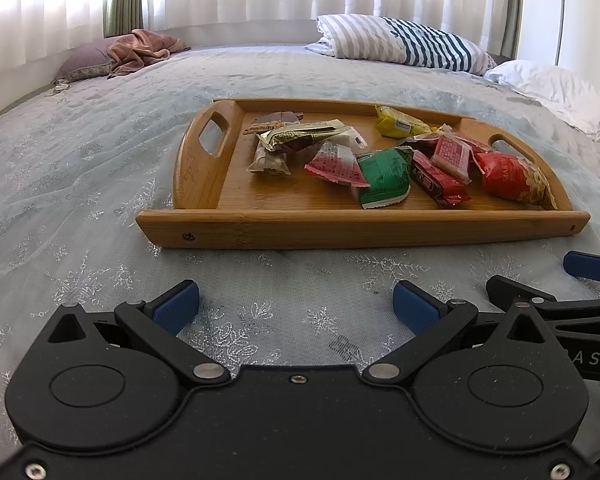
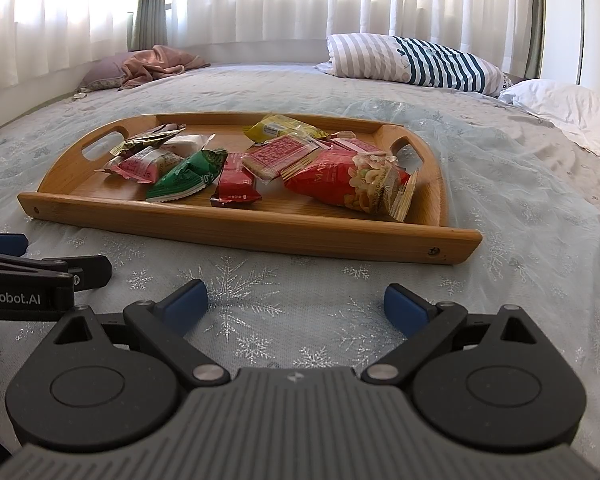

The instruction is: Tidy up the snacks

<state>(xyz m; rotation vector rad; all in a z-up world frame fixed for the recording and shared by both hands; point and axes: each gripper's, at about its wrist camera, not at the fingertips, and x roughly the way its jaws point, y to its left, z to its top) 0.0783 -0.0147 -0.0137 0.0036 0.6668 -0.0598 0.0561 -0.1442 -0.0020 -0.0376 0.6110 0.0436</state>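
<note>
Bare bedspread (image 1: 296, 280) leads to the tray's front wall (image 1: 360, 230).

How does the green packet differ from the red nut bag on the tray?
The green packet is smaller and plain green; the red nut bag is bigger, with nuts pictured. The green packet lies mid-tray, the red nut bag beside the right handle. Both lie sealed on the wooden tray.

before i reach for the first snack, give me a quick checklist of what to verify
1. Left gripper open and empty: ok.
2. Right gripper open and empty: ok.
3. Wooden tray lying flat on the bed: ok.
4. Snacks all inside the tray: ok.
5. Green packet free to lift: not ok, its neighbours overlap or touch it.
6. Sorting destination in view: cannot tell.
</note>
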